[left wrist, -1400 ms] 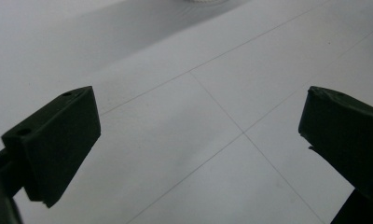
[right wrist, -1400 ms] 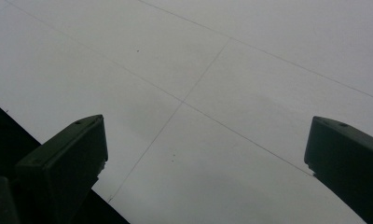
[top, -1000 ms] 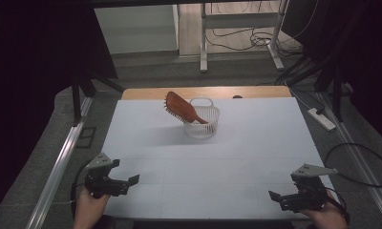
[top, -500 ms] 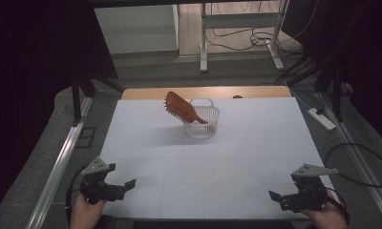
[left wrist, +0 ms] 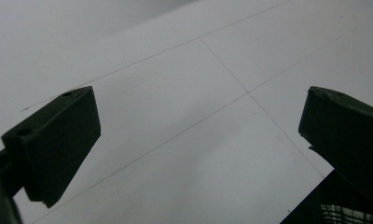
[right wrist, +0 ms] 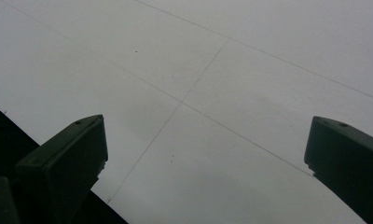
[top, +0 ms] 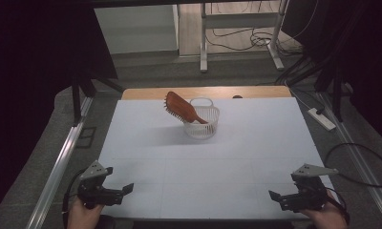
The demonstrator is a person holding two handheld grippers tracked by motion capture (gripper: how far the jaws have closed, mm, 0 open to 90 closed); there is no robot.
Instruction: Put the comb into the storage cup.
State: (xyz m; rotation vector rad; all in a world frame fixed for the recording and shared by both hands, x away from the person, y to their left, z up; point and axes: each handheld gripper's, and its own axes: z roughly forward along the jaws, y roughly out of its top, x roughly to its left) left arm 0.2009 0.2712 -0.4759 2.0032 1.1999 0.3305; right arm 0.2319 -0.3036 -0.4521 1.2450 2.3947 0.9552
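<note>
hairbrush propped in basket, both tongs wide at the near edge

a reddish-brown wooden hairbrush (top: 181, 109) stands tilted in a small white basket (top: 202, 124) toward the far middle of the white bench (top: 208, 162). its handle end sits down inside the basket, while the broad oval head leans out over the rim to the left and upward. a row of bristles shows along the lower edge of the head, and the smooth back has a warm, glossy tone. the basket is round with slatted walls and a loop handle at its far rim; it rests upright on the white sheet, close to where a strip of bare wood shows at the far edge.

the left tongs (top: 123, 191) hover at the near left corner of the bench, held by a hand (top: 83, 215), jaws spread wide with nothing between them. the left gripper view confirms this: two dark jaws far apart over plain white surface crossed by thin lines. the right tongs (top: 276, 197) sit at the near right corner in the other hand (top: 328, 215), likewise spread wide and empty, as the right gripper view shows. both are well apart from the basket and the brush.
</note>
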